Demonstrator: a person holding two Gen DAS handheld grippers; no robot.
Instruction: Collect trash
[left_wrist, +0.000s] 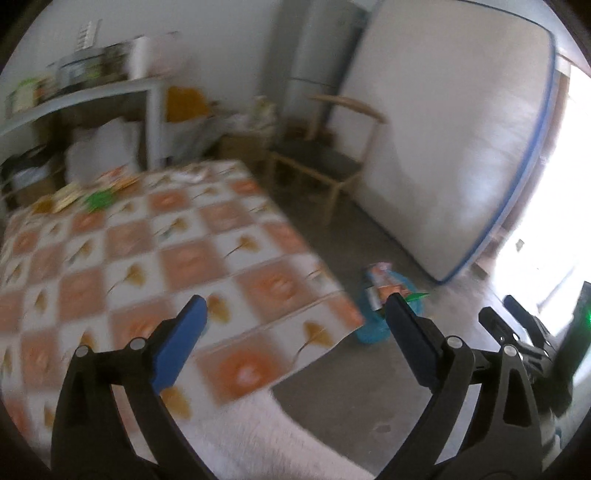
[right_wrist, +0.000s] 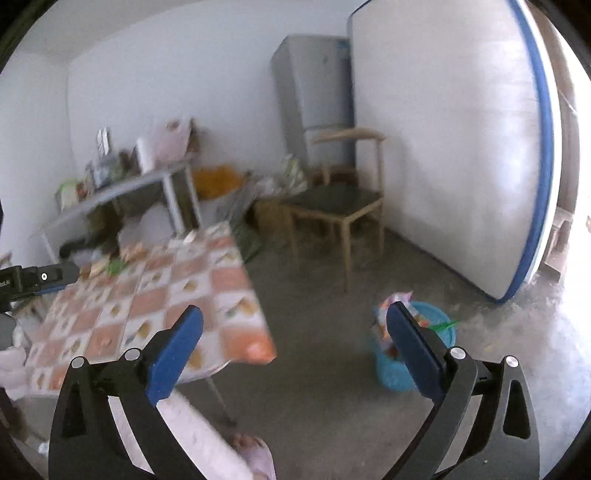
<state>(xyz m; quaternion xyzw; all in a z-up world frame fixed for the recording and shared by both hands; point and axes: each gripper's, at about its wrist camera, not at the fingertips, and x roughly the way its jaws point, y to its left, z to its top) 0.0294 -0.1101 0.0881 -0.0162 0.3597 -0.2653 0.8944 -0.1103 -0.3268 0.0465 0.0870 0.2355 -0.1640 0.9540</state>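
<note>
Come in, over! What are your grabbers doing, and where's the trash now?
Left hand-held gripper open, empty. Right hand-held gripper open, empty. Wrappers in blue bin on floor; more litter at table's far end. Nothing blocking, over.

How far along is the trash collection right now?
Done: wrappers already fill the blue bin on the floor. In hand: nothing; the left gripper and right gripper are both open and empty. Left: blurred litter at the far end of the checkered table.
</note>
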